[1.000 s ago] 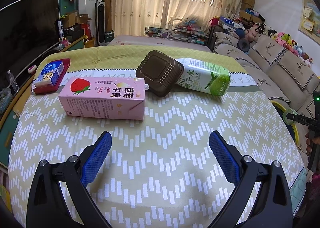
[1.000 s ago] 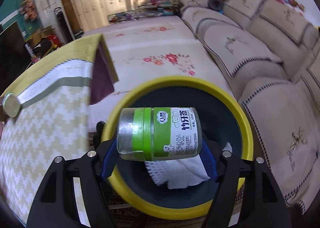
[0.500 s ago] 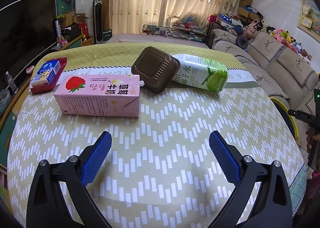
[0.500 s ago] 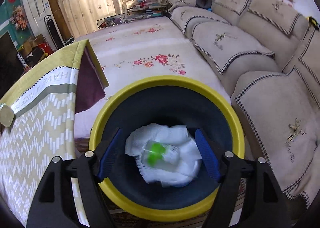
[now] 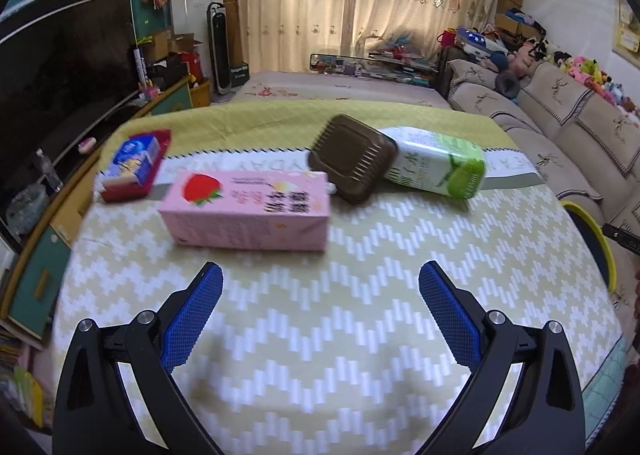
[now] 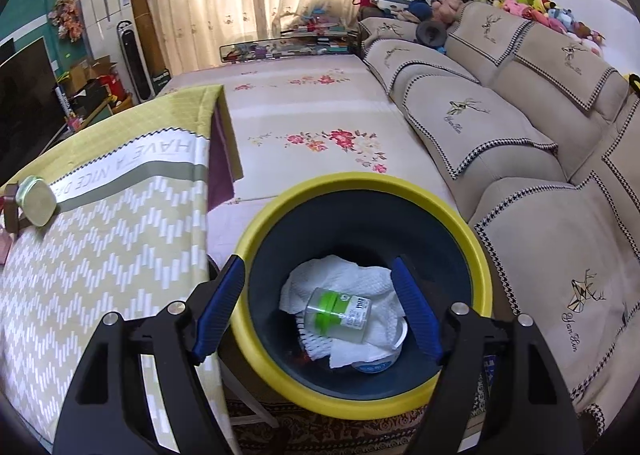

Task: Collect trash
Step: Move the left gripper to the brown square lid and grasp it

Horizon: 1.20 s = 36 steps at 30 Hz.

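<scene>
In the right wrist view my right gripper (image 6: 318, 309) is open and empty above the yellow-rimmed dark bin (image 6: 280, 215). A clear jar with a green band (image 6: 338, 315) lies inside on crumpled white paper (image 6: 340, 275). In the left wrist view my left gripper (image 5: 320, 311) is open and empty over the table. Beyond it lie a pink strawberry milk carton (image 5: 248, 209), a brown square lid (image 5: 354, 163) and a white and green drink carton (image 5: 440, 167).
The table has a yellow zigzag cloth (image 5: 320, 335). A red tray with a blue box (image 5: 134, 161) sits at its far left. The bin's rim (image 5: 592, 231) shows past the table's right edge. A beige sofa (image 6: 520, 135) stands right of the bin.
My right gripper opened and the jar dropped into the bin onto the paper. My left gripper stayed open and drew closer to the pink carton.
</scene>
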Motion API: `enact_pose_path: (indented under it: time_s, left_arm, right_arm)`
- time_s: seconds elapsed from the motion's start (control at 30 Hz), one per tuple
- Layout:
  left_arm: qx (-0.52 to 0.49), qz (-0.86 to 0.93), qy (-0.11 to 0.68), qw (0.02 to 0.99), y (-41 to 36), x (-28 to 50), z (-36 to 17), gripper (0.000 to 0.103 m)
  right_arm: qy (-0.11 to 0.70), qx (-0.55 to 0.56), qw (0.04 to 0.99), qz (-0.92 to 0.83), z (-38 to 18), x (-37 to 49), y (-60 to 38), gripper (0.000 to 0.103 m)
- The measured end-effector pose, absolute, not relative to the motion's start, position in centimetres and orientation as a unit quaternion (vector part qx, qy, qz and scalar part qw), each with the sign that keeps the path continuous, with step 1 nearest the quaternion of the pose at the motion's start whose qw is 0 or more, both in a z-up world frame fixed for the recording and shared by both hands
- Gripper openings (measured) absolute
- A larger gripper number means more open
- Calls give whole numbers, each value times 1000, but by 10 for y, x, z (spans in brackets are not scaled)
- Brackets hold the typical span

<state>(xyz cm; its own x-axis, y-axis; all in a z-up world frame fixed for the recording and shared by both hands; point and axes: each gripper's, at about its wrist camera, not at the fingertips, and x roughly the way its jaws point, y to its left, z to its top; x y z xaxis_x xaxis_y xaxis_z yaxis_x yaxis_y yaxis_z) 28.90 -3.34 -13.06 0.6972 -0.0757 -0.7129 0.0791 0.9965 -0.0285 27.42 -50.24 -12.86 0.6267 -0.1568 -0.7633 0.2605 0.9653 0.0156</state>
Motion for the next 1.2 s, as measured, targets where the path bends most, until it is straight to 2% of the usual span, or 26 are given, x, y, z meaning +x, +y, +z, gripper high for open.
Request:
enact_pose_path:
  time_s: [0.43, 0.63, 1.0, 1.2]
  left_arm:
    - [-8, -24, 413, 911, 16, 322, -136, 98]
    - [54, -76, 378, 921, 4, 341, -111, 98]
    - [94, -195, 404, 889, -26, 387, -107, 98]
    - [168, -246, 400, 867, -69, 409, -110, 98]
  right_arm:
    - [427, 56, 899, -82, -139, 282, -479, 73]
    - [428, 49, 899, -76, -138, 286, -472, 73]
    - [432, 53, 897, -73, -141, 288, -470, 73]
    - [429, 53, 899, -70, -138, 288, -469, 73]
